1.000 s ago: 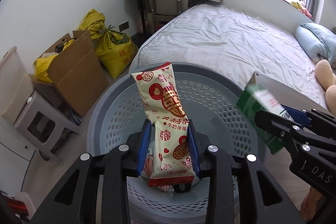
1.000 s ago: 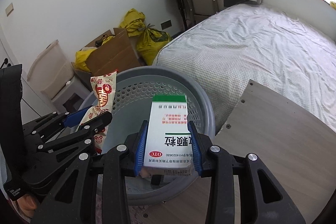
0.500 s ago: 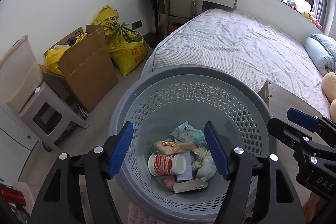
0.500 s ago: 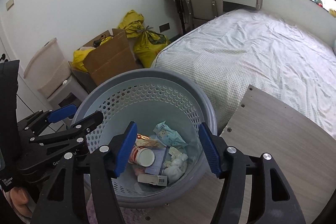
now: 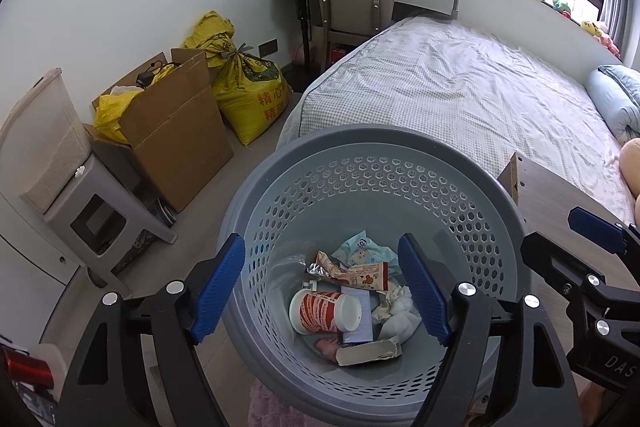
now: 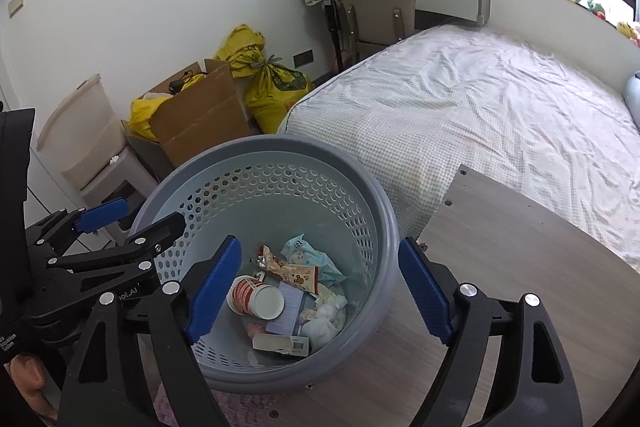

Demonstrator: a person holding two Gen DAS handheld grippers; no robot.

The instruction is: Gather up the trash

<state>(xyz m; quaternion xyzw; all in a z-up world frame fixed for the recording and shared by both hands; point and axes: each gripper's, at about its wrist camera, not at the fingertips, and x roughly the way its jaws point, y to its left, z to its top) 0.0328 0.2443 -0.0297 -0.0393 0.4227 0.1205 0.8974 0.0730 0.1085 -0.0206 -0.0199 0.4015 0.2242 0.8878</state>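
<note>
Left wrist view: beyond both tongs lies the bed [image 5: 460,95]; directly below them stands the grey perforated basket [image 5: 372,147]. Left tongs [image 5: 320,285] and right tongs [image 6: 320,281] are opening with nothing between the pads. Under them, in the basket, lie 1 paper cup [image 5: 324,311], 1 snack wrapper [image 5: 360,273] and crumpled tissue [image 5: 396,315].

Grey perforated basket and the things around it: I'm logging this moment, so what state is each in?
Grey perforated plastic basket: upright, partly filled with trash.
Red-and-white paper cup: on its side inside the basket.
Red-patterned snack wrapper: lying on the trash pile.
Brown cardboard box: flaps open.
Left tongs: opening, nothing between them.
Right tongs: opening, nothing between them.
</note>
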